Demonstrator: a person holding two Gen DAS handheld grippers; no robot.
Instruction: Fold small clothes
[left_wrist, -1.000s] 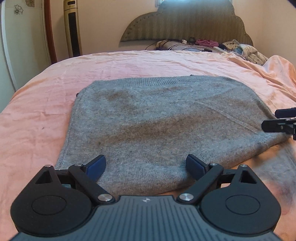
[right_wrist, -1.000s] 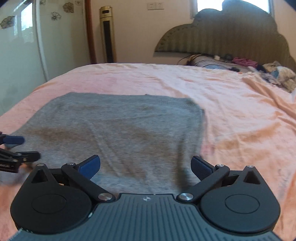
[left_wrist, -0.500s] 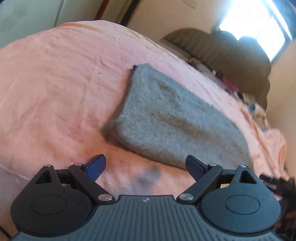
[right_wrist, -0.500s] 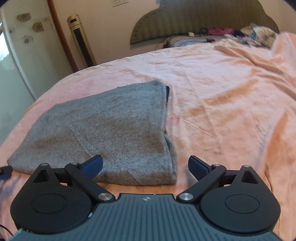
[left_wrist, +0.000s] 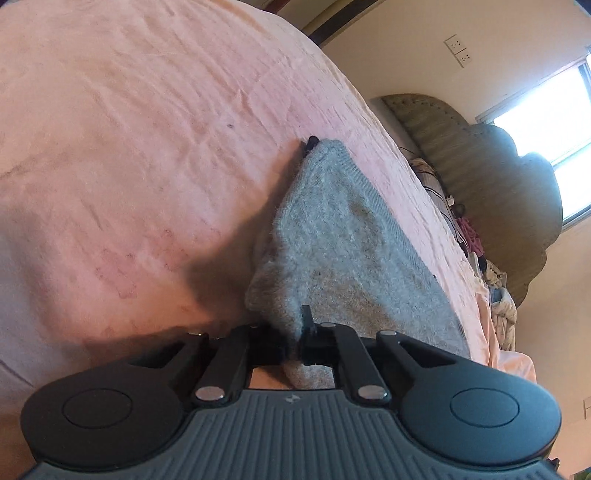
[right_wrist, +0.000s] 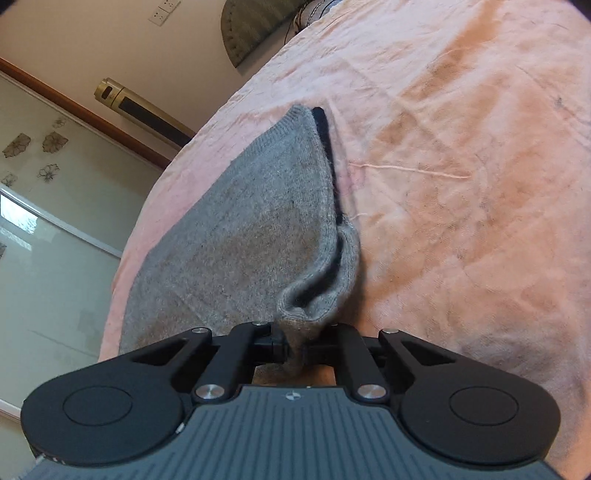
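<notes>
While both pinch sweater (left_wrist: 332, 240) | tower fan (right_wrist: 144, 110): right-wrist only

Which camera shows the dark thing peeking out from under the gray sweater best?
The right wrist view: the dark strip runs long along the gray knitted sweater's edge on the pink bedsheet. In the left wrist view only a tiny dark tip peeks out at the sweater's far corner.
</notes>
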